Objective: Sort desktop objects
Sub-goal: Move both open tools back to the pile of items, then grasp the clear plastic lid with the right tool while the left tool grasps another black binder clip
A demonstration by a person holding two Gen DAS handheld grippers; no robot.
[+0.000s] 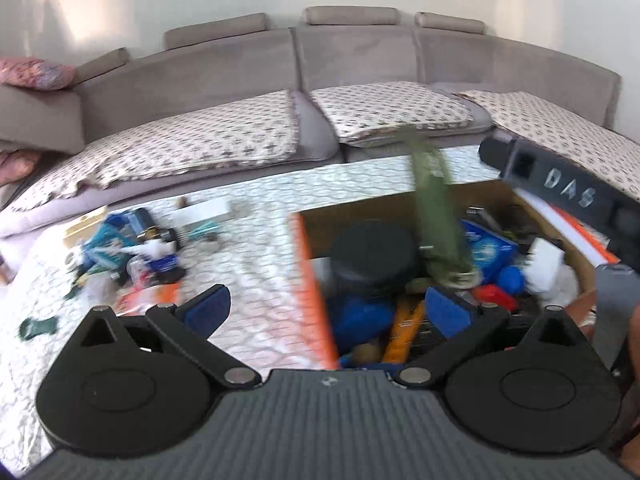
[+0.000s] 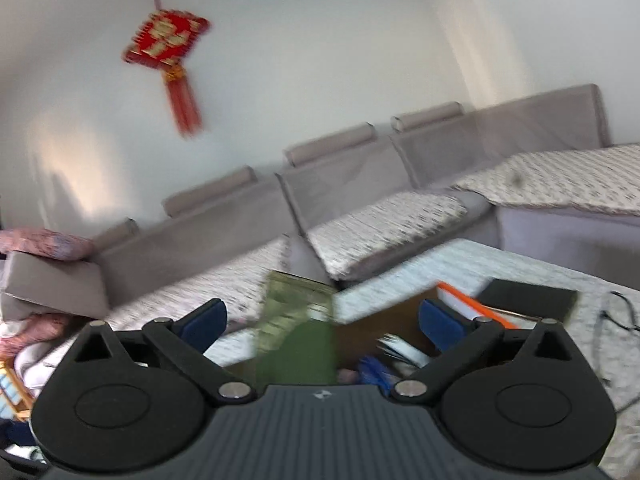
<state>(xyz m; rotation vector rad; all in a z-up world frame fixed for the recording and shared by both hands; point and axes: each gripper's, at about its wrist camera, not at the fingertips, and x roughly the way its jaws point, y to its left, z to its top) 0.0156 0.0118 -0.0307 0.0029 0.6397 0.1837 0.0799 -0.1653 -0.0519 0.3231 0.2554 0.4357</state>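
Note:
An orange-edged cardboard box [image 1: 308, 264] sits on the patterned tablecloth, filled with a black round lid [image 1: 372, 256], blue packets and other items. A green pouch [image 1: 436, 216] is blurred in the air above the box, apart from any finger; it also shows in the right wrist view [image 2: 296, 332] between the blue pads. My left gripper [image 1: 324, 304] is open and empty over the box's left edge. My right gripper [image 2: 320, 320] is open over the box [image 2: 472, 304]. Its dark body marked DAS [image 1: 568, 188] shows at right in the left wrist view.
A pile of loose desktop objects [image 1: 128, 252] lies on the tablecloth at left, with a white box [image 1: 204, 212] behind it. A grey sofa [image 1: 248, 92] runs along the back. A black flat item [image 2: 528, 298] and a cable [image 2: 616, 316] lie right of the box.

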